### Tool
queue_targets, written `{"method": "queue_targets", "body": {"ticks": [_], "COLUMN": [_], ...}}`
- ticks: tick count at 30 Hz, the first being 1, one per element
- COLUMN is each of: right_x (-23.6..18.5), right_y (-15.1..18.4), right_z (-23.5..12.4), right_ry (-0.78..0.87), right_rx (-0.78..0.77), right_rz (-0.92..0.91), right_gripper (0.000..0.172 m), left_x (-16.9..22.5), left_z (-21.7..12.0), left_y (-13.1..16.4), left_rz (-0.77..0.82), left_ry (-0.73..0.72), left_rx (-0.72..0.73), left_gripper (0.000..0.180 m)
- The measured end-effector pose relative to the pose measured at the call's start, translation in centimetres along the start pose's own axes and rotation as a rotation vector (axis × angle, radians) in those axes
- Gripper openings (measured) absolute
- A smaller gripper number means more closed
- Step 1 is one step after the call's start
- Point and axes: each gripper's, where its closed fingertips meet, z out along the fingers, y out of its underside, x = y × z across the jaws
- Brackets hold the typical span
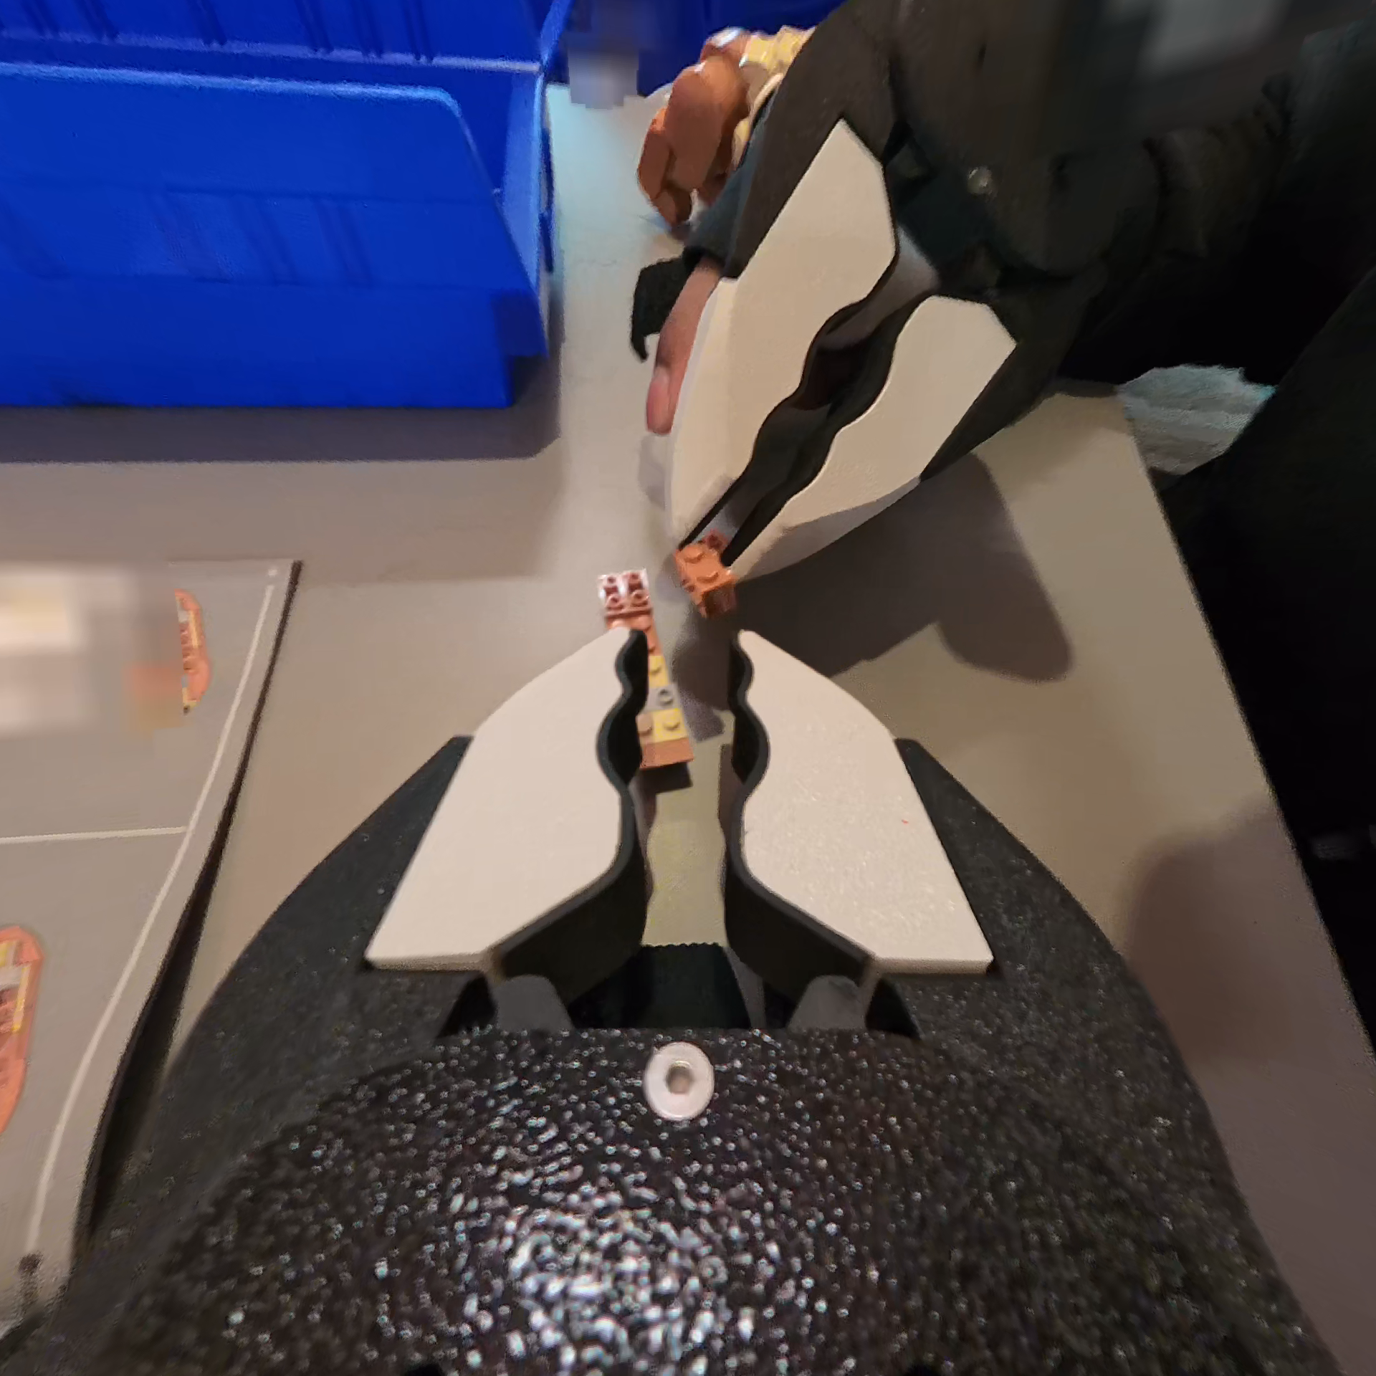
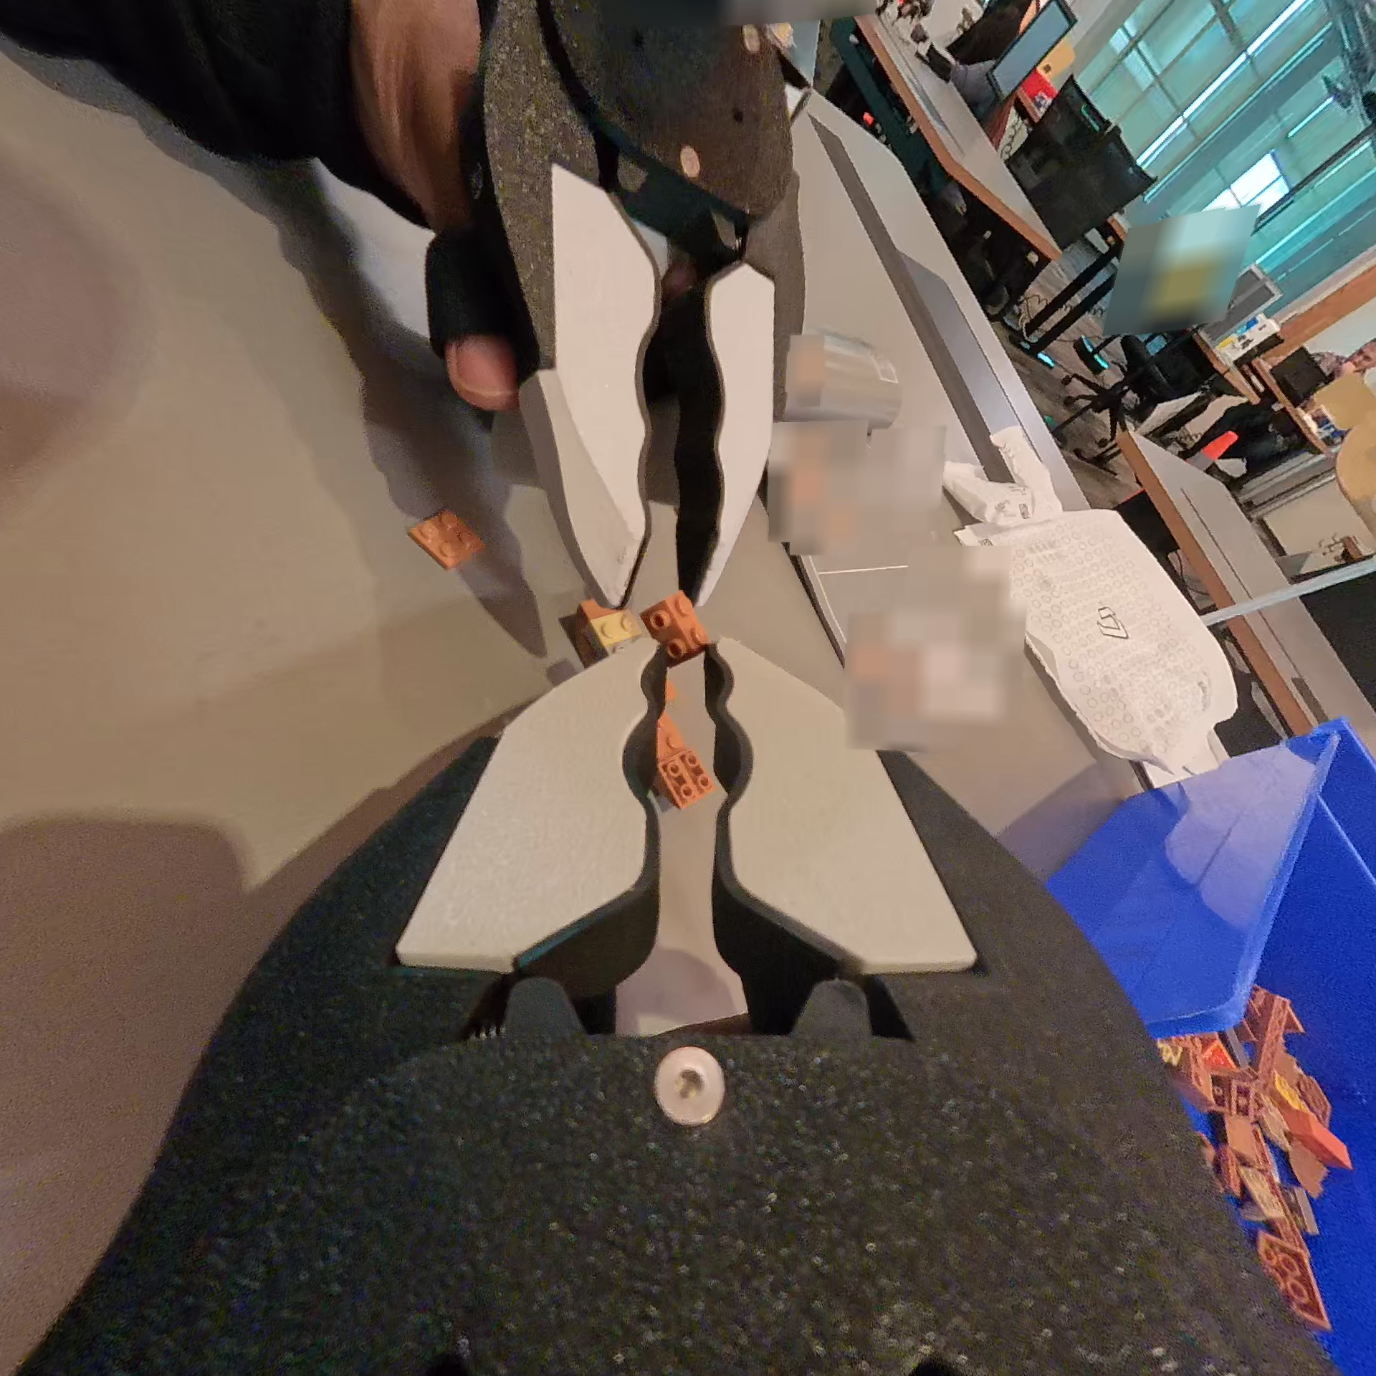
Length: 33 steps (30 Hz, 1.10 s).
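My left gripper (image 1: pixel 689 636) is open. A long strip of brown, yellow and grey bricks (image 1: pixel 659 715) lies between its fingers, close to the left finger, with a clear gap to the right finger. My right gripper (image 2: pixel 686 646) is shut on a small orange brick (image 2: pixel 674 633) at its fingertips. It also shows in the left wrist view (image 1: pixel 715 551), holding the orange brick (image 1: pixel 704 577) just beyond the strip's far end. In the right wrist view the left gripper (image 2: pixel 663 596) comes down from above, its tips apart over the strip's yellow end (image 2: pixel 607 629).
A loose orange plate (image 2: pixel 445 537) lies on the grey table (image 1: pixel 447 506). Blue bins (image 1: pixel 260 223) stand at the back left; another blue bin (image 2: pixel 1228 893) holds several bricks (image 2: pixel 1266 1117). A printed sheet (image 1: pixel 149 744) lies at the left. A white paper bag (image 2: pixel 1117 633) lies beyond. The grippers are tip to tip, or close to it. The left tips stand about 7 cm off the loose orange plate (image 2: pixel 445 537).
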Motion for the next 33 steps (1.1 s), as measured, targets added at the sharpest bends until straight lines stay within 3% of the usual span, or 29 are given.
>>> {"method": "queue_targets", "body": {"ticks": [6,11,15,33], "right_x": [0.2,0.1,-0.2,0.1], "right_y": [1.1,1.7,2.1,2.3], "right_z": [0.4,0.6,0.8,1.1], "right_ry": [0.018,0.011,0.011,0.089], "right_rx": [-0.076,-0.117,-0.153,-0.216], "right_rz": [0.017,0.050,0.045,-0.021], "right_gripper": [0.009,0.009,0.009,0.009], "left_x": [-1.2,-1.2,-1.2,-1.1], "left_z": [0.4,1.4,1.7,1.5], "left_y": [2.5,3.8,3.6,2.0], "left_rz": [0.063,0.068,0.064,-0.129], "left_ry": [-0.129,-0.155,-0.173,-0.141], "left_rx": [-0.197,-0.271,-0.266,-0.136], "left_gripper": [0.036,0.035,0.018,0.017]}}
